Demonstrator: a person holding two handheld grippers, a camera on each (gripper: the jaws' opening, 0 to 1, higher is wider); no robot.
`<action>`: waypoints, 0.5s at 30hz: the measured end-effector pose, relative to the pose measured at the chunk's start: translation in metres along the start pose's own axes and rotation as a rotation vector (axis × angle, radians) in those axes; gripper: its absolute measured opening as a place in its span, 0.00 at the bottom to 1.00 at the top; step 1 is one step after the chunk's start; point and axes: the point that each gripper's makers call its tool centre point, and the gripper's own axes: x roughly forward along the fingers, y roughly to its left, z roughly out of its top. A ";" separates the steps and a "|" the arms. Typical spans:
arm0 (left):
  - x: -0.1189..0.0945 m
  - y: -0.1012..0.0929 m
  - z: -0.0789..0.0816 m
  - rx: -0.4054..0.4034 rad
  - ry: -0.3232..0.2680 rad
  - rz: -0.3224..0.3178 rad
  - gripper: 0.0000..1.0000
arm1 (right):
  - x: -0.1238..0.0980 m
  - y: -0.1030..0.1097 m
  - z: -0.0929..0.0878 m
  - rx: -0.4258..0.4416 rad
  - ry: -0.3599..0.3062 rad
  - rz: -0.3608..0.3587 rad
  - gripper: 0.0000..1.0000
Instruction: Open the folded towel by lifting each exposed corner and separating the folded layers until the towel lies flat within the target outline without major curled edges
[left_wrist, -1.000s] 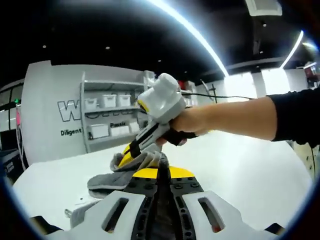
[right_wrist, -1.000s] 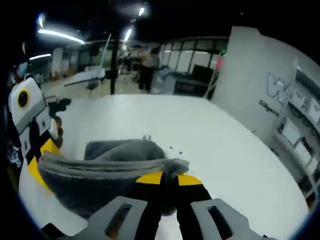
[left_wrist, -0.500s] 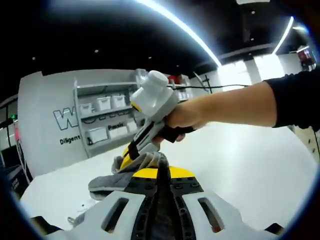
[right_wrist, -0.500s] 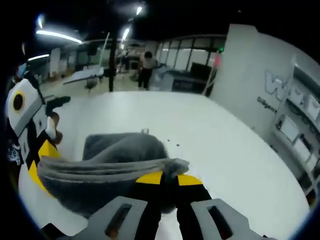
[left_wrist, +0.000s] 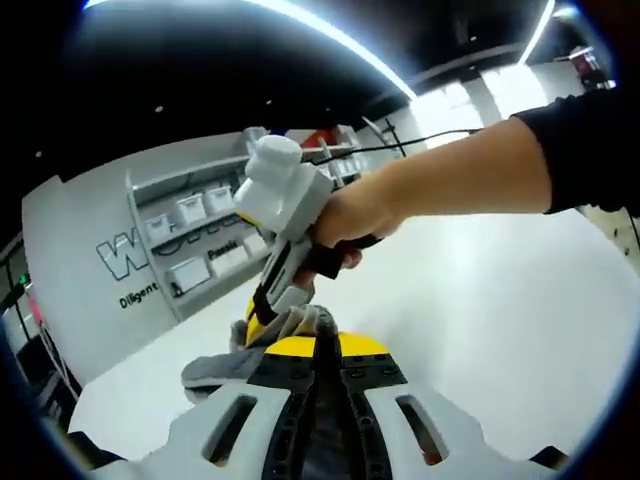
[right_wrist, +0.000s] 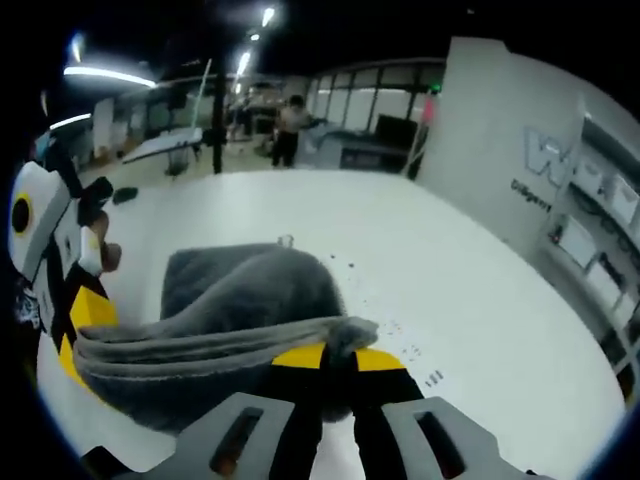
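- Both grippers have the grey towel (right_wrist: 240, 310) pinched right now, and it's lifted up off the white desk (right_wrist: 400, 260) along its near edge.
- In the right gripper view, the right gripper (right_wrist: 338, 362) has its jaws closed on a bunched corner of the towel, just above the yellow tips.
- From that corner, a stack of folded layers stretches across to the left gripper (right_wrist: 75, 325), which comes in at the far side of the towel with its yellow tip tucked against the fabric edge.
- The rest of the towel humps up behind that stretched edge and slopes back down to the desk, so part of it is resting there while the front hangs between the two grippers.
- In the left gripper view, the left gripper (left_wrist: 318, 340) has its jaws closed, with towel fabric poking out right at the tips.
- The right gripper (left_wrist: 262, 318) comes down onto the towel from above, held by a hand (left_wrist: 345, 220) with a black sleeve (left_wrist: 585, 140) further up the arm.
- Beyond the towel there's a grey wall with a shelf (left_wrist: 190, 235) of white bins.
- A few small dark marks sit on the desk past the towel in the right gripper view; can't tell what they are.
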 end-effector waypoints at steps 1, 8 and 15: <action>0.001 -0.002 -0.001 0.004 0.006 -0.005 0.03 | 0.000 0.000 -0.002 0.002 0.002 -0.002 0.03; 0.008 -0.009 -0.006 0.044 0.040 -0.019 0.03 | -0.003 -0.002 -0.012 0.023 0.006 -0.012 0.04; 0.016 -0.019 -0.012 0.116 0.080 -0.040 0.03 | -0.004 -0.008 -0.024 0.055 0.034 -0.020 0.04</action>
